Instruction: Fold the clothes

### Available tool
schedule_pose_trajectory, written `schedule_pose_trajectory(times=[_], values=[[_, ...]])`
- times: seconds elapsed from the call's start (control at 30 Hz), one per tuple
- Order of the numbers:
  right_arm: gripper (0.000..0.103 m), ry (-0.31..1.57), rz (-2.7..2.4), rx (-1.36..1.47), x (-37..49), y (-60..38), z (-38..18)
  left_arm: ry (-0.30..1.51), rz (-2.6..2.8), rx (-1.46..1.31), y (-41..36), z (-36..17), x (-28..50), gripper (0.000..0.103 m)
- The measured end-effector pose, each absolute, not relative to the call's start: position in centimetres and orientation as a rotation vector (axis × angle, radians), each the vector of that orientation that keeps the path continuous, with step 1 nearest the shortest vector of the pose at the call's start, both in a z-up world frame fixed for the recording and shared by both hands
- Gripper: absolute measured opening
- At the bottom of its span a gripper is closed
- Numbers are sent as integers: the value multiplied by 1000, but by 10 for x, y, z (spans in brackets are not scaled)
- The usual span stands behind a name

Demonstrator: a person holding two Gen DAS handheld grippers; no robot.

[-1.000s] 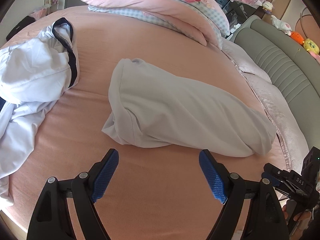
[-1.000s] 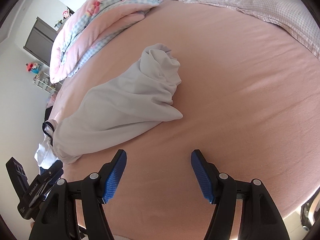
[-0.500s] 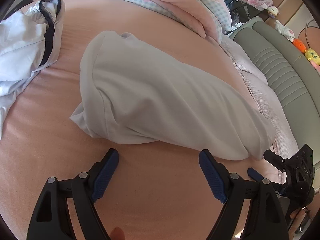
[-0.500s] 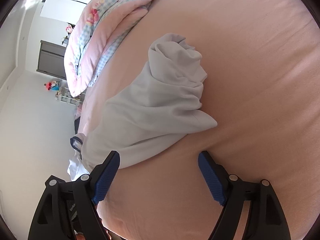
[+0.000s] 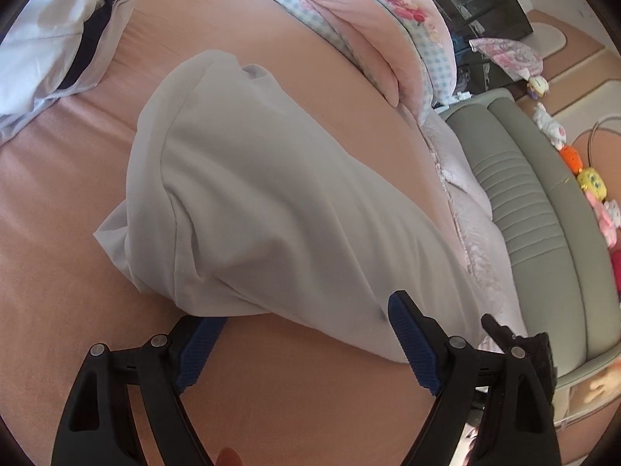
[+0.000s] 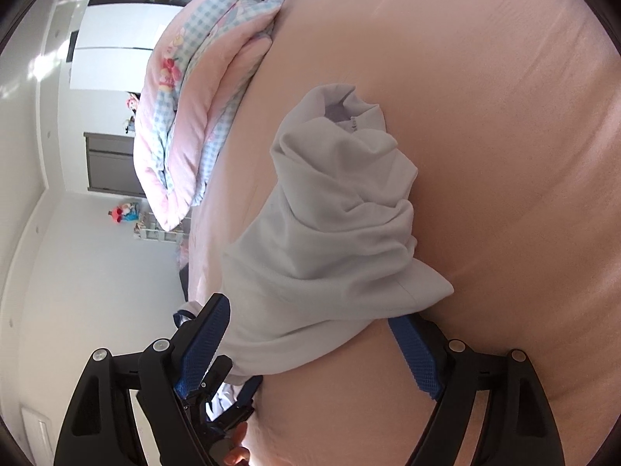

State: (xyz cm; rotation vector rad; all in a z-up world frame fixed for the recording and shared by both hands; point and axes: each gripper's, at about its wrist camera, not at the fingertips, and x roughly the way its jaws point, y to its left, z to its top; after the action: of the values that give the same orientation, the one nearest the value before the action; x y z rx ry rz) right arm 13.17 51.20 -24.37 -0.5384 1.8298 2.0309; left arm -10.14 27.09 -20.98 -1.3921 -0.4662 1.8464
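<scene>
A soft, rumpled pale-grey garment (image 5: pixel 279 209) lies bunched in a long roll on my smooth pink bed (image 5: pixel 58 310). Both my left tongs (image 5: pixel 306 343) and right tongs (image 6: pixel 310 345) gape apart around its near edge. White clothing (image 5: pixel 50 39) and a quilt (image 6: pixel 186 116) lie beyond.

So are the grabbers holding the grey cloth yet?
Not yet. Both the left gripper and right gripper are open around the grey cloth's near edge, not pinching it.

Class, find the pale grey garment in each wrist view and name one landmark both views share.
Left wrist: grey garment fills the centre, running from upper left to lower right.
Right wrist: it lies centre, its near edge by the gripper.
Shared landmark: pink checked quilt behind it.
</scene>
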Motion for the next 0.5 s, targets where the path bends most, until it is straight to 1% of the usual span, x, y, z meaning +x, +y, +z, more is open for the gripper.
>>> schedule_pose_trajectory(times=[0.2, 0.4, 0.5], values=[[84, 1952, 1948, -424, 132, 520, -252, -703, 1819, -1426, 261, -216, -113, 84], [84, 2045, 1873, -314, 142, 524, -259, -751, 1831, -1428, 266, -215, -116, 84], [84, 2080, 1821, -279, 142, 527, -262, -822, 1812, -1443, 268, -218, -122, 84]])
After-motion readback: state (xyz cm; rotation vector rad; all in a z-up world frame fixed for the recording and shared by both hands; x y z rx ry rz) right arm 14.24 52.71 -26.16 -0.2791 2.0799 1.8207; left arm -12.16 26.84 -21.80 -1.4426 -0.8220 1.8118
